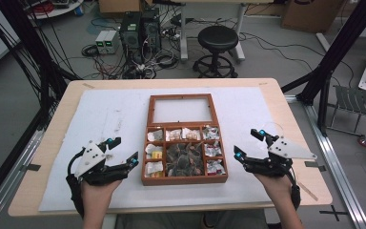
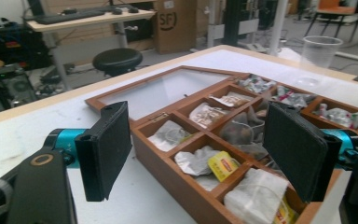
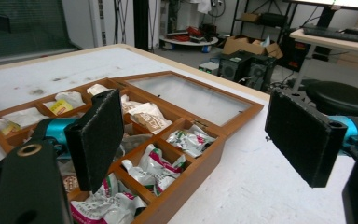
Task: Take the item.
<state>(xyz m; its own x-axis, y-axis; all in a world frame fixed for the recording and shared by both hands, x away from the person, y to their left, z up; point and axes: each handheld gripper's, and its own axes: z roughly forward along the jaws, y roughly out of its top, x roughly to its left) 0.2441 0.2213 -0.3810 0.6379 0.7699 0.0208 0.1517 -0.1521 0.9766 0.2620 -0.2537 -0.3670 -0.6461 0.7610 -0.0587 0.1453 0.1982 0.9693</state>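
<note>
A wooden tea box point(image 1: 185, 180) with several compartments of tea bags stands mid-table, its glass-paned lid point(image 1: 183, 109) lying open flat behind it. Dark bags point(image 1: 185, 160) fill the big middle compartment. My left gripper point(image 1: 125, 150) rests just left of the box, jaws wide apart and empty. My right gripper point(image 1: 246, 143) sits just right of the box, also open and empty. In the left gripper view the open gripper point(image 2: 200, 154) frames the box's near wall point(image 2: 168, 172) and a yellow packet point(image 2: 223, 164). In the right gripper view the open gripper point(image 3: 200, 140) frames white-and-green packets point(image 3: 154, 168).
A white sheet point(image 1: 105, 119) covers the wooden table. A clear plastic cup point(image 2: 321, 49) stands on the table beyond the box in the left gripper view. A black stool point(image 1: 218, 38) and computer cases point(image 1: 140, 28) stand on the floor past the table's far edge.
</note>
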